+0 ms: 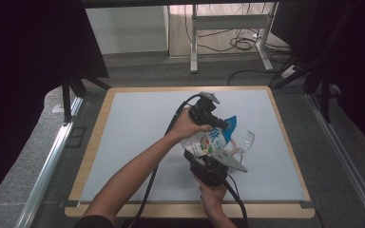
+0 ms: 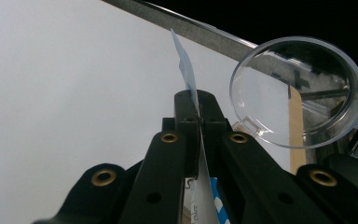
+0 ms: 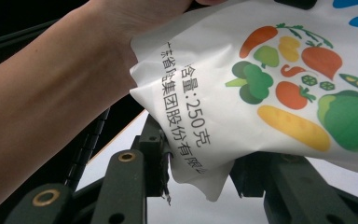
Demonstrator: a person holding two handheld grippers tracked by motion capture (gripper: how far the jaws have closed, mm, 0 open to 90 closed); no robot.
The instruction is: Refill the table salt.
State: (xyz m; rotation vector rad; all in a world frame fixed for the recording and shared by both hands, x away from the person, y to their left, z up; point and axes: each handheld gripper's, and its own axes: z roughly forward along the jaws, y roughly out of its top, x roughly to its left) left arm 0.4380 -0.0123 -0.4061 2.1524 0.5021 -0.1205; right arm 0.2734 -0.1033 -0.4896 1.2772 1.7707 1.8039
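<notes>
Risk of spill or tear: printed pouch (image 1: 209,141) aloft over mat (image 1: 138,142), left gripper (image 2: 198,109) clamping top edge, right gripper (image 3: 198,172) jaws spread about bottom corner, wine glass (image 1: 245,141) just beside.

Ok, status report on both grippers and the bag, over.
Left gripper shut on bag top edge. Right gripper open around its bottom corner. Glass close beside bag.

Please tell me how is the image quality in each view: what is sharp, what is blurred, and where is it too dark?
High view: the mat is evenly lit, the surroundings very dark, the printed bag small and soft. Left gripper view: the clear glass is sharp, with dark reflections in its bowl. Right gripper view: the bag's print is crisp, the forearm slightly soft.
</notes>
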